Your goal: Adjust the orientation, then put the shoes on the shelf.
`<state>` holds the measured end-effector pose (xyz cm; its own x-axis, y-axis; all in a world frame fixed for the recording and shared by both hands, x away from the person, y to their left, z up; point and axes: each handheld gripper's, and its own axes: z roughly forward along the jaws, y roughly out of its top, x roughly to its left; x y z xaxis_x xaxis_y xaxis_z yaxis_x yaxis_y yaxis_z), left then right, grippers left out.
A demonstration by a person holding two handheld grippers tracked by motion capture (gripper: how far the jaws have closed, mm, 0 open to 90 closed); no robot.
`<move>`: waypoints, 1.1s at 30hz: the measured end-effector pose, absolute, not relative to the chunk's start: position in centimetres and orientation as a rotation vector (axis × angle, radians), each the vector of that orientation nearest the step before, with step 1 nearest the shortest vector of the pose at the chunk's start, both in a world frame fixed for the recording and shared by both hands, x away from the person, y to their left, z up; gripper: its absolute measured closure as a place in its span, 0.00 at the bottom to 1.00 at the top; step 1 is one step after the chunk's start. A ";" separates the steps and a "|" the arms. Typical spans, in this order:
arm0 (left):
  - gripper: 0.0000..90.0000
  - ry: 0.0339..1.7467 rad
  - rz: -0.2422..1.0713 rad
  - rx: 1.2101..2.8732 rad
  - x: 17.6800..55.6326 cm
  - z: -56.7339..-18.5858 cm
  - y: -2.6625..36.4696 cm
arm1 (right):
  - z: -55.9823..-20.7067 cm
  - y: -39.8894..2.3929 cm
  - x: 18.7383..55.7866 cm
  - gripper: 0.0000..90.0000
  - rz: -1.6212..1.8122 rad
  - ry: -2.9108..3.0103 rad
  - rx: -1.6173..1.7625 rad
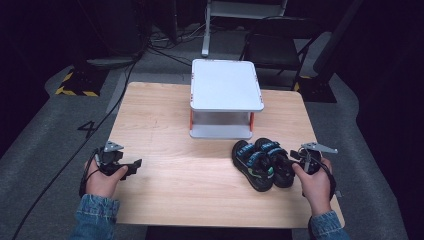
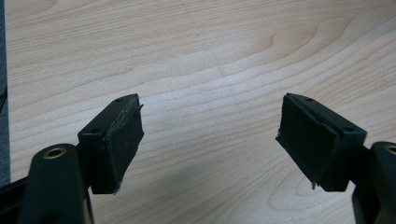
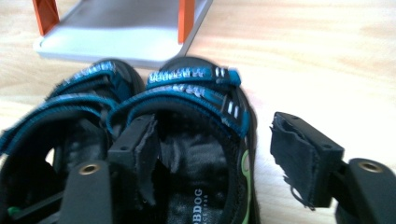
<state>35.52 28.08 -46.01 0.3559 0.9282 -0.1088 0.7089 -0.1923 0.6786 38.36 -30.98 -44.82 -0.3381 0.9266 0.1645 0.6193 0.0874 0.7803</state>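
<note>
A pair of black sandals with blue straps and green trim lies at the table's front right, one sandal [image 1: 251, 167] to the left of the other [image 1: 278, 161]. My right gripper [image 1: 299, 156] sits at the heel of the right-hand sandal [image 3: 196, 140]. In the right gripper view that gripper [image 3: 215, 140] is open: one jaw is inside the sandal's heel and the other is outside its side wall, above bare wood. My left gripper [image 1: 132, 167] rests low at the front left, and in the left gripper view it [image 2: 210, 140] is open over bare wood with nothing between the pads.
A white two-level stand [image 1: 226, 85] with orange posts [image 3: 187, 18] sits at the back middle of the wooden table [image 1: 165, 125], just beyond the sandals. A dark chair [image 1: 280, 47] and cables on the grey floor lie behind the table.
</note>
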 end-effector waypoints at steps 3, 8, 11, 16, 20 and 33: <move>0.25 1.420 0.437 1.966 35.6 -46.0 28.1 | -43.9 -31.2 37.9 0.37 1.110 2.006 1.490; 0.25 1.414 0.440 1.968 35.9 -45.9 27.8 | -41.9 -30.5 36.5 0.45 1.128 2.052 1.459; 0.25 1.403 0.435 1.977 36.1 -45.9 27.5 | -41.3 -29.9 35.9 0.46 1.131 2.092 1.449; 0.25 1.394 0.434 1.992 36.2 -46.0 27.2 | -41.5 -28.4 35.6 0.39 1.052 2.232 1.403; 0.24 1.399 0.433 1.994 36.1 -46.2 27.3 | -42.3 -27.5 36.2 0.30 1.015 2.221 1.389; 0.24 1.423 0.445 1.987 35.0 -46.3 28.1 | -44.4 -25.4 37.9 0.61 0.911 2.326 1.348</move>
<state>35.00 28.09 -46.27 0.3547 0.9303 -0.0935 0.7113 -0.2036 0.6727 37.87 -25.40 -44.40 -0.5135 0.8564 0.0531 0.6649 0.3580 0.6555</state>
